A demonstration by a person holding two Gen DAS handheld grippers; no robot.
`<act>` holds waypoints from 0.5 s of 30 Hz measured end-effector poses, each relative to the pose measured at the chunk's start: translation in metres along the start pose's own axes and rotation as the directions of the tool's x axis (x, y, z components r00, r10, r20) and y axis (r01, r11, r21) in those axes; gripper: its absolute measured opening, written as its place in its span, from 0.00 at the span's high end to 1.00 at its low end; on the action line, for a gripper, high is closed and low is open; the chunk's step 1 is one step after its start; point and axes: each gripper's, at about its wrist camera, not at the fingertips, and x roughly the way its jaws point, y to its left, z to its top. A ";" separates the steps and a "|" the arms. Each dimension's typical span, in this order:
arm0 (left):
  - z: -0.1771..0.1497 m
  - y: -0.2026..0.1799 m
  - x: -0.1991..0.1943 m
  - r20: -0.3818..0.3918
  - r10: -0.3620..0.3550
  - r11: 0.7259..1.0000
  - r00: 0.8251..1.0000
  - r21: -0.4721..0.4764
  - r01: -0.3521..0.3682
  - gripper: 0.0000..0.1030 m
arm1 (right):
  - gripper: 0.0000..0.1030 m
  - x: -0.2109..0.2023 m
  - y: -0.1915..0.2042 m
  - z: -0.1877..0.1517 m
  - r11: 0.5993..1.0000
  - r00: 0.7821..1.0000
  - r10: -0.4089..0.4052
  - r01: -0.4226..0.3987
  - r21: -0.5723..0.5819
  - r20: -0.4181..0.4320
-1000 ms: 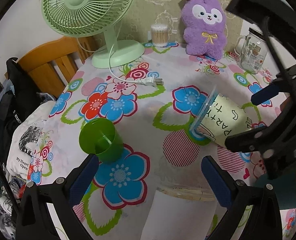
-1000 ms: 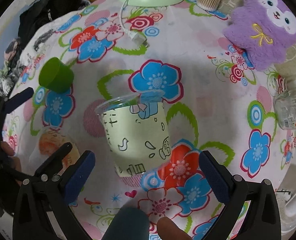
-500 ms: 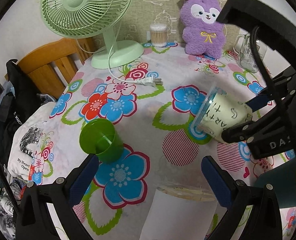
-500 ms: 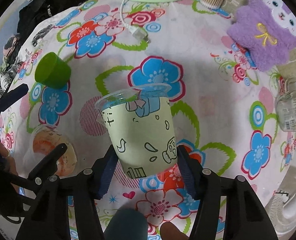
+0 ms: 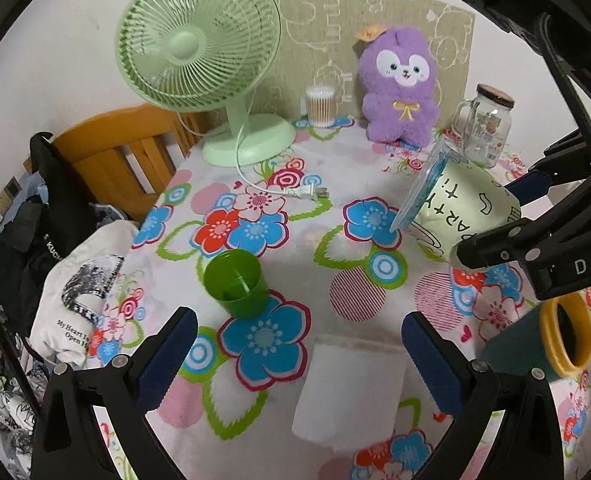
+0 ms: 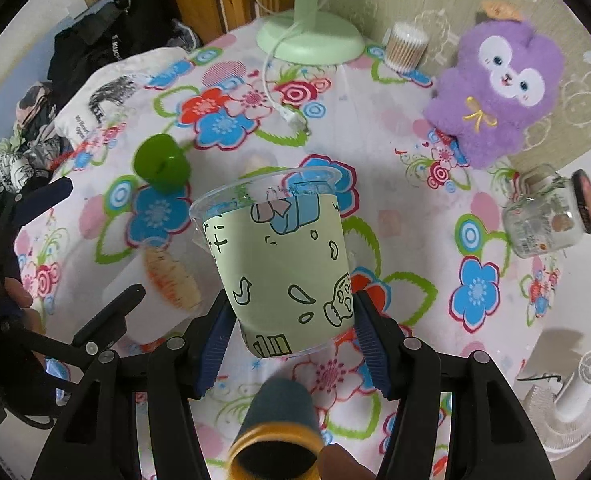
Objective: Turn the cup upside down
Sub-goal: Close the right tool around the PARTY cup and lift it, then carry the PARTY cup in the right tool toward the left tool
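The right gripper (image 6: 291, 340) is clenched on the paper cup (image 6: 279, 268), its two blue pads pressing the lower sides near the base. The cup is held off the desk (image 5: 295, 240) and tipped over — in the left wrist view its clear rim faces left toward the fan (image 5: 199, 44) and the base points right, above the flowered cloth. The left gripper (image 5: 295, 344) is released, its pads spread wide and grasping nothing; it hangs over the near part of the desk. Just ahead of its left pad stands a green cup (image 5: 237, 284), upright and mouth up. At the back of the desk sit a purple plush toy (image 5: 401, 92), a glass jar (image 5: 485, 128) and a tub of cotton swabs (image 5: 320, 106).
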 end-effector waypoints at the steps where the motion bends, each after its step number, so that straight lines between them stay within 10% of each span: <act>1: -0.002 0.000 -0.005 0.007 0.001 1.000 1.000 0.003 -0.001 0.00 | 0.40 -0.004 0.003 -0.004 1.000 1.000 -0.001 0.001 -0.001 0.005; 15: -0.056 -0.001 -0.066 0.052 -0.008 1.000 0.999 0.019 0.007 0.00 | 0.40 -0.047 0.059 -0.069 0.999 0.998 -0.034 0.035 -0.033 0.045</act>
